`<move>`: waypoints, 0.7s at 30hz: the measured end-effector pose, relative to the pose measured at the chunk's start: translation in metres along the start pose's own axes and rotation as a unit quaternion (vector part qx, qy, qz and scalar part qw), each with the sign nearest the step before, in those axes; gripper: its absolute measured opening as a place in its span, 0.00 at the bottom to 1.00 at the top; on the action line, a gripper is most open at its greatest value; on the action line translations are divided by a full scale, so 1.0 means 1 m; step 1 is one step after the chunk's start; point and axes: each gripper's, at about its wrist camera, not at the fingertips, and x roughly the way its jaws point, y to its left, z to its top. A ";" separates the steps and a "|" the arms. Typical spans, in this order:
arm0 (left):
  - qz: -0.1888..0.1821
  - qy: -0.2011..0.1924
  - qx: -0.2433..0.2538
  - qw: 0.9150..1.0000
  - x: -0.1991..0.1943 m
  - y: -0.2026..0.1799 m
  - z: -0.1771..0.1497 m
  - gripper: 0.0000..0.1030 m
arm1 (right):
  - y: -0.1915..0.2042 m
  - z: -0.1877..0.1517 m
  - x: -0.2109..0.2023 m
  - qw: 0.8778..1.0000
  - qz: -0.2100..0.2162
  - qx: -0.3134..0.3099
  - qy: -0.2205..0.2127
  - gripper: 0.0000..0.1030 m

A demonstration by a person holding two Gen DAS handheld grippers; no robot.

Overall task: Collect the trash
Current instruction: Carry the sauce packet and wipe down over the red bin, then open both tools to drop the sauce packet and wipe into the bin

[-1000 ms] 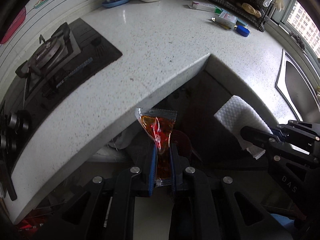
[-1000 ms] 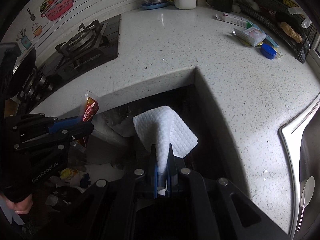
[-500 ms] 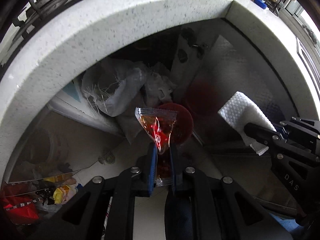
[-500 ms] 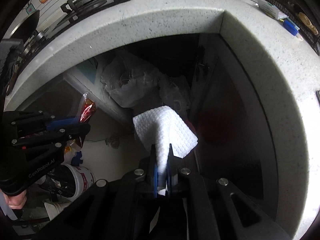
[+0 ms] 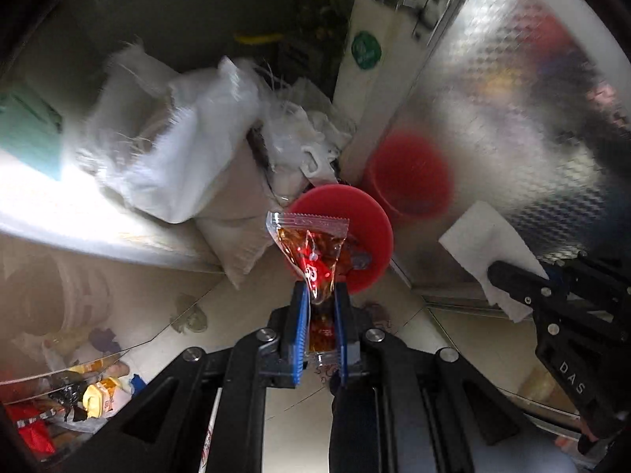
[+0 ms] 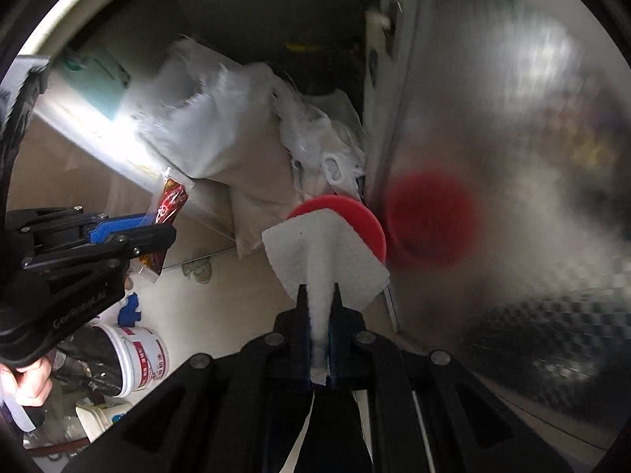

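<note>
Glossy red sauce sachet point(image 5: 311, 254) pinched in left tool point(image 5: 318, 295), quilted white paper towel point(image 6: 325, 260) clamped in right tool point(image 6: 318, 295)

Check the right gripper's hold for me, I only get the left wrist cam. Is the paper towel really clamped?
Observer: Yes. The right gripper is shut on the paper towel; a fold runs down between the jaws and out below them.
Operator: Is it lined up with the red bin?
Observer: In the right camera the red bin shows just behind the towel's top edge.
Operator: What's holding my left gripper?
Observer: A bare hand, low at the frame's left edge, holds the left gripper, which is shut on the sauce sachet.
</note>
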 end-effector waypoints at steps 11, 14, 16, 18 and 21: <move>-0.005 0.018 0.057 0.998 0.059 -0.029 0.017 0.11 | -0.042 -0.020 0.043 0.998 -0.006 0.054 0.010 0.06; -0.009 0.019 0.075 0.997 0.068 -0.037 0.021 0.12 | -0.049 -0.022 0.043 0.997 -0.010 0.070 0.012 0.06; -0.018 0.020 0.082 0.996 0.070 -0.040 0.024 0.15 | -0.053 -0.023 0.044 0.997 -0.013 0.076 0.012 0.06; -0.021 0.019 0.090 0.996 0.073 -0.042 0.027 0.32 | -0.053 -0.022 0.044 0.997 -0.018 0.077 0.011 0.06; -0.012 0.012 0.101 0.995 0.072 -0.043 0.030 0.55 | -0.054 -0.020 0.045 0.997 -0.020 0.078 0.011 0.06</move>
